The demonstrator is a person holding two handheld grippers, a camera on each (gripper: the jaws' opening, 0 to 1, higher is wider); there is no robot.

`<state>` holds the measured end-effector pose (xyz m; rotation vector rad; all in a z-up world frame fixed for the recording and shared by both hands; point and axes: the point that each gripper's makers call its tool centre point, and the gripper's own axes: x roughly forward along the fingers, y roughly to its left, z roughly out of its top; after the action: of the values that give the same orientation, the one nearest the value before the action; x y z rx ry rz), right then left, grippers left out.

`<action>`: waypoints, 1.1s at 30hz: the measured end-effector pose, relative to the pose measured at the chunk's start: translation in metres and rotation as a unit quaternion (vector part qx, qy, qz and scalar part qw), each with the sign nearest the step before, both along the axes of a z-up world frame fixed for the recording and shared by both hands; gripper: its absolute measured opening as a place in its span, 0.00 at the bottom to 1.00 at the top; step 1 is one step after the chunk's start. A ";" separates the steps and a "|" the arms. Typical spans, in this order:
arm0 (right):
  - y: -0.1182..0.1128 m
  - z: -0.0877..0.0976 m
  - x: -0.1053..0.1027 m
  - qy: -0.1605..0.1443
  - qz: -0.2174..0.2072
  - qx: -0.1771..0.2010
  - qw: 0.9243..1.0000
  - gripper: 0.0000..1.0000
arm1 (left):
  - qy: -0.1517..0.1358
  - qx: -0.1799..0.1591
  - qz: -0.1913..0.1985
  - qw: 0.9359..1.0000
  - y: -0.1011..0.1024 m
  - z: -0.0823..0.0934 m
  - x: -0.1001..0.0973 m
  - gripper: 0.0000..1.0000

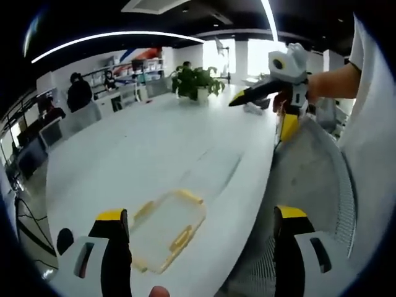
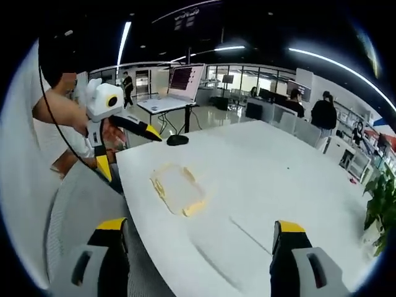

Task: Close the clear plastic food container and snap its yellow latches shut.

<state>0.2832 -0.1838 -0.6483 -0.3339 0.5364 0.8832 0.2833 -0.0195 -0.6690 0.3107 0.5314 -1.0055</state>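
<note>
Container (image 1: 166,228) lies near the table (image 1: 154,142) edge; both grippers (image 1: 201,247) (image 2: 198,253), wide and empty, could shove it off.

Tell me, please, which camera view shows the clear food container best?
The left gripper view: the container lies close, between the open jaws, with yellow latches distinct. In the right gripper view the container is farther and smaller, near the table edge.

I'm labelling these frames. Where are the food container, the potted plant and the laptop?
container (image 1: 166,230): left gripper view, middle of its clear lid.
plant (image 1: 197,80): left gripper view, its leaves.
laptop (image 2: 184,81): right gripper view, its open screen.
</note>
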 end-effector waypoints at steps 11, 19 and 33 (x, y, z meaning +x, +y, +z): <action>0.024 -0.005 0.017 -0.003 0.027 -0.016 0.999 0.93 | -0.018 0.031 -0.025 0.999 0.025 -0.002 0.017 0.94; 0.035 -0.011 0.027 -0.006 0.043 -0.031 0.999 0.91 | -0.016 0.037 -0.029 0.999 0.045 -0.006 0.031 0.91; 0.058 -0.030 0.038 0.003 0.091 -0.068 0.994 0.87 | -0.002 0.058 -0.087 0.994 0.058 -0.023 0.037 0.85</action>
<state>0.3208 -0.1258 -0.6780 -0.5104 0.5792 1.0262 0.3204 0.0384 -0.6921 0.4693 0.5678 -1.1444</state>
